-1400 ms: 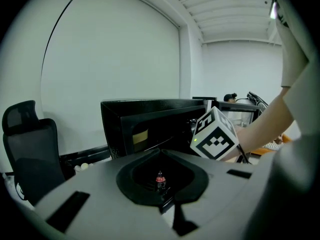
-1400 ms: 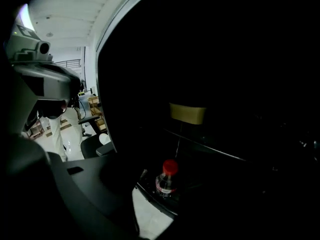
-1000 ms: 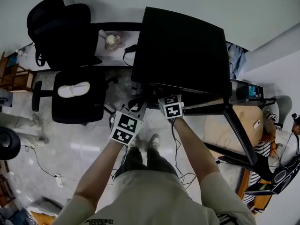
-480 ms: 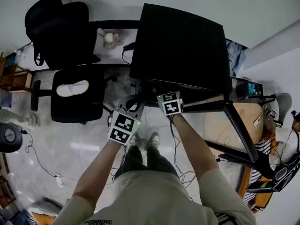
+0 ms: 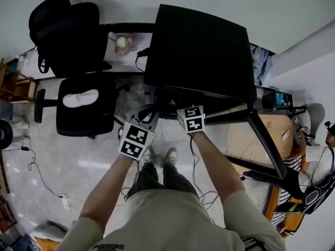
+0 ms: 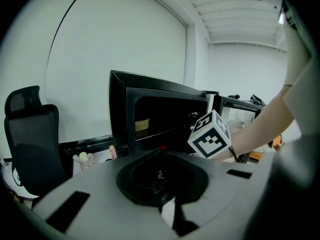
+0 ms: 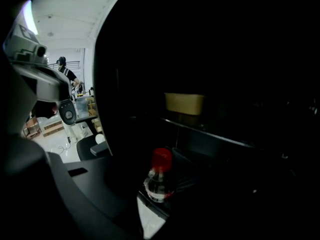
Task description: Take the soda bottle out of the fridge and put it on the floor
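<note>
The soda bottle, clear with a red cap, stands low in the dark open fridge. My right gripper reaches into the fridge. Its jaws have just been closing with the bottle between them, and they now look shut against its sides, though the darkness hides the right jaw. In the head view only the right gripper's marker cube shows at the fridge's opening. My left gripper hangs just outside, left of the opening, shut and holding nothing.
The fridge door stands swung open to the right. A yellow box sits on a shelf above the bottle. A black office chair stands to the left, with a low table behind it. Cables trail over the pale floor.
Both grippers hold almost the same place at the fridge's opening. A dark round object at the left edge has slid mostly out of view.
</note>
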